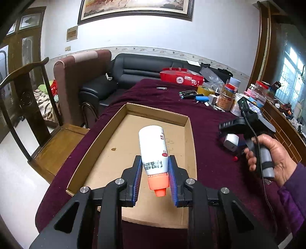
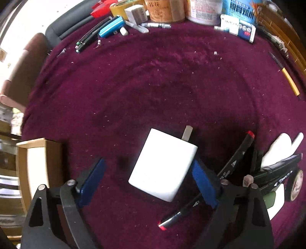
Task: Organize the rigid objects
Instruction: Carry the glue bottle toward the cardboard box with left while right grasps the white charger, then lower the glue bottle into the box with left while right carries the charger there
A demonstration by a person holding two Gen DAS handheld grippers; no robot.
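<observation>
- The cardboard tray [image 1: 188, 138] has a bare floor, so there is open room inside its low walls.
- The left claw [image 1: 155, 172], clamped on a white bottle [image 1: 152, 147], hangs over the tray's near half and blocks it.
- A wide stretch of the table [image 2: 153, 86] beyond the white charger [image 2: 162, 164] lies bare.
- Along the far edge stand tape rolls [image 2: 122, 8], tins [image 2: 166, 9], boxes [image 2: 237, 26] and pens [image 2: 91, 38], barring that side.
- The right claw [image 2: 151, 183] straddles the charger, with room left of it; its right pad [image 2: 202, 182] is crowded by a black marker [image 2: 235, 155].
- More markers [image 2: 277, 168] and white things pile up at right.
</observation>
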